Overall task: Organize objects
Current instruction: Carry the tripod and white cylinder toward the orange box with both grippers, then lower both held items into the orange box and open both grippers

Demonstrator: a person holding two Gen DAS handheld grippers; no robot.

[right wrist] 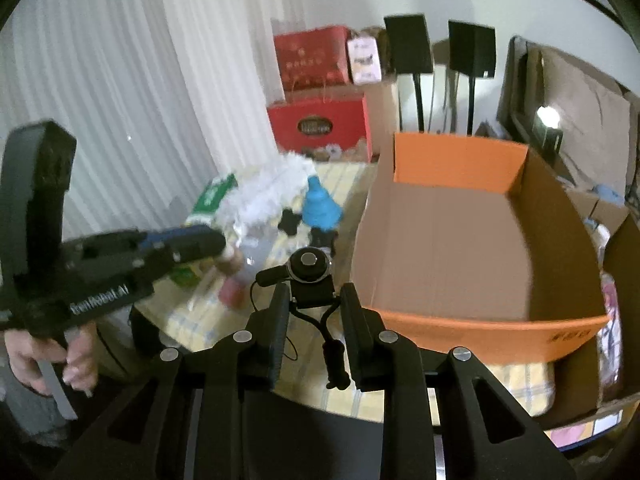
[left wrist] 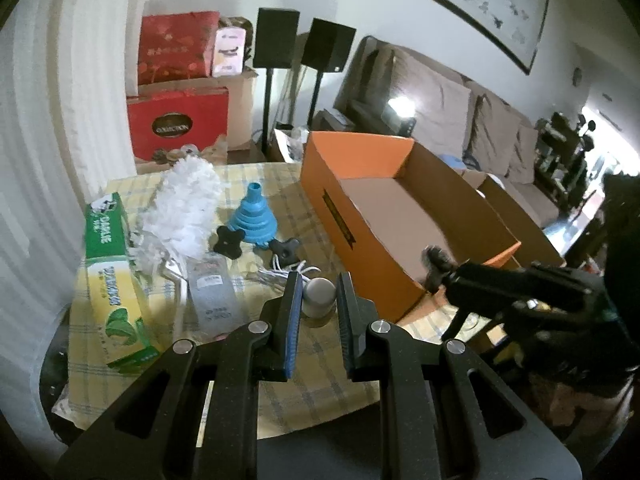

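Both jaw pairs of mine are gripping something. Between my left gripper point(left wrist: 316, 300) pads I am clamping a small grey round-topped bottle point(left wrist: 318, 294), the jaws nearly closed on it, low over the table. My right gripper point(right wrist: 314, 306) is pinching the black clamp of a little bicycle bell point(right wrist: 309, 267), its domed top and a dangling black cord point(right wrist: 334, 356) hanging clear of the pads; these jaws are narrow too, and I am carrying the bell in the air just beside the near corner of the orange cardboard box point(right wrist: 472, 328).

I am working over a table covered by a yellow checked cloth point(left wrist: 320, 368). The open box is sitting on its right side, with nothing inside. Left of it are lying a blue collapsible funnel point(left wrist: 250, 216), a white fluffy duster point(left wrist: 182, 208), two black knobs point(left wrist: 228, 242), a green and yellow carton point(left wrist: 110, 280) and a flat clear packet point(left wrist: 212, 292).

Beyond the table, red gift boxes point(left wrist: 178, 118) are stacked by a white curtain point(right wrist: 120, 100), two black speakers on stands point(left wrist: 304, 46) are standing against the wall, and a sofa point(left wrist: 460, 120) is running along under a framed picture point(left wrist: 472, 4).
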